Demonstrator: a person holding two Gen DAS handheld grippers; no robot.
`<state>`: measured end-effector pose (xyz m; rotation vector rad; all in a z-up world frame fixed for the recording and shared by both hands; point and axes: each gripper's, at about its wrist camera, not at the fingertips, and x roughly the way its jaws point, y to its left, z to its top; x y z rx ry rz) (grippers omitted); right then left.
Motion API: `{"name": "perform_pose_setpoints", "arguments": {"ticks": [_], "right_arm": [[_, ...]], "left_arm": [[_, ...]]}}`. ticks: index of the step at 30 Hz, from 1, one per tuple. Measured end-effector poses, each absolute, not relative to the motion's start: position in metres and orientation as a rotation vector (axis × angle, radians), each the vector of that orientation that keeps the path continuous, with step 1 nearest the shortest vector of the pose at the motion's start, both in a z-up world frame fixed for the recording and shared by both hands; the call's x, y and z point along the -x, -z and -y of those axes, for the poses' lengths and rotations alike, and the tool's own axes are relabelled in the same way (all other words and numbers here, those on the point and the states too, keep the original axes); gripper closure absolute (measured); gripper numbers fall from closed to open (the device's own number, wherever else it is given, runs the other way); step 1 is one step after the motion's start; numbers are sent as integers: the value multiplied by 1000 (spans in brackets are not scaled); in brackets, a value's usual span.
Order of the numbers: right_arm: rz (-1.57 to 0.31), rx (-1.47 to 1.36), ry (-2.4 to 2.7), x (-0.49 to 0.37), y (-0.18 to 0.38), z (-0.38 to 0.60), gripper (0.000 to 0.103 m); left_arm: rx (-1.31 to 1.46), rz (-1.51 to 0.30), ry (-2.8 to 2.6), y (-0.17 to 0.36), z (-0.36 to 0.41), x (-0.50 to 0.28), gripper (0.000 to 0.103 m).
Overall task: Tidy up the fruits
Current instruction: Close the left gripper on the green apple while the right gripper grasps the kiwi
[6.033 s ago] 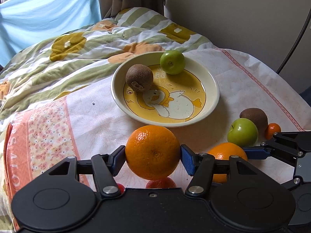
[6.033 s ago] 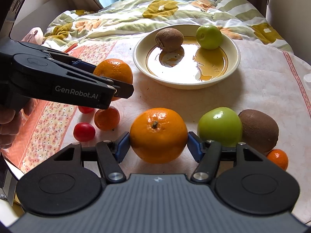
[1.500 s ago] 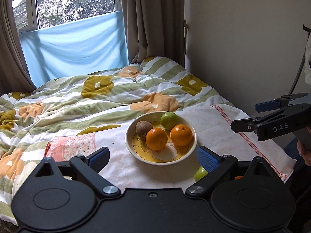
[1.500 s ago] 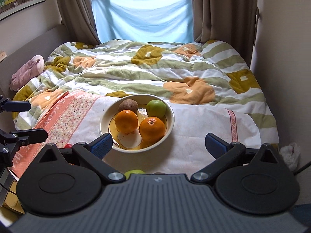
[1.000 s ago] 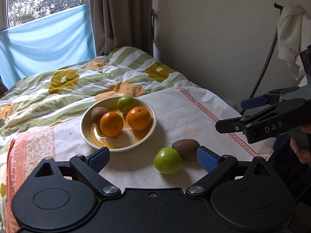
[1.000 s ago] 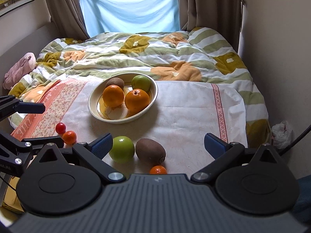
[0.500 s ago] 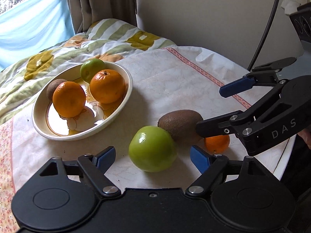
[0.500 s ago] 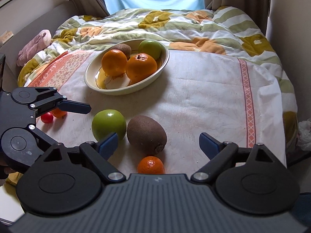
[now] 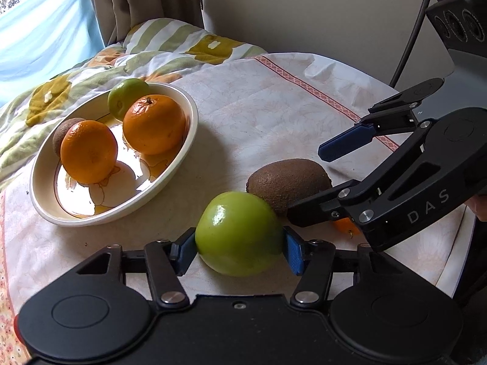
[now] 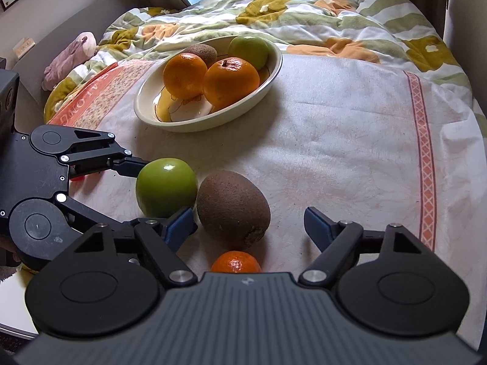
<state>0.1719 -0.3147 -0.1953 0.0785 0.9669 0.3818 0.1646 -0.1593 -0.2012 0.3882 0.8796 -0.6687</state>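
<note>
My left tongs (image 9: pixel 239 249) are clenched on the green apple (image 9: pixel 239 232), both blue pads pressed to its sides while it sits on the white cloth (image 9: pixel 268 103) just beside the bowl (image 9: pixel 185 155) of oranges. My right tongs (image 10: pixel 249 223) are spread wide around the kiwi (image 10: pixel 232 208), their left pad close against it and the right pad well clear. The kiwi touches the apple, and a small tangerine (image 10: pixel 236 262) lies just beside it.

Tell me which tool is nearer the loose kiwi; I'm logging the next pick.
Right. The right tool is open around the kiwi; the left tool grips the green apple beside it.
</note>
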Motion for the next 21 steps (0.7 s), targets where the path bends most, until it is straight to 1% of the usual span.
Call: {"name": "perform_pose_setpoints", "arguments": {"ticks": [4, 7, 13, 17, 19, 21], "right_arm": [[-974, -76, -398, -176, 197, 312, 12], [-984, -73, -412, -179, 199, 310, 18], [-985, -54, -436, -183, 201, 302, 20], [-983, -24, -452, -185, 201, 294, 25], [-979, 9, -449, -184, 201, 289, 25], [-978, 47, -443, -184, 201, 285, 30]], "left_arm": [[-390, -883, 665, 201, 158, -164, 40], [-387, -885, 648, 200, 156, -163, 40], [-348, -907, 596, 199, 144, -163, 40], [-332, -910, 559, 198, 134, -161, 40], [-324, -913, 543, 197, 130, -161, 40], [-313, -915, 529, 195, 125, -159, 40]]}}
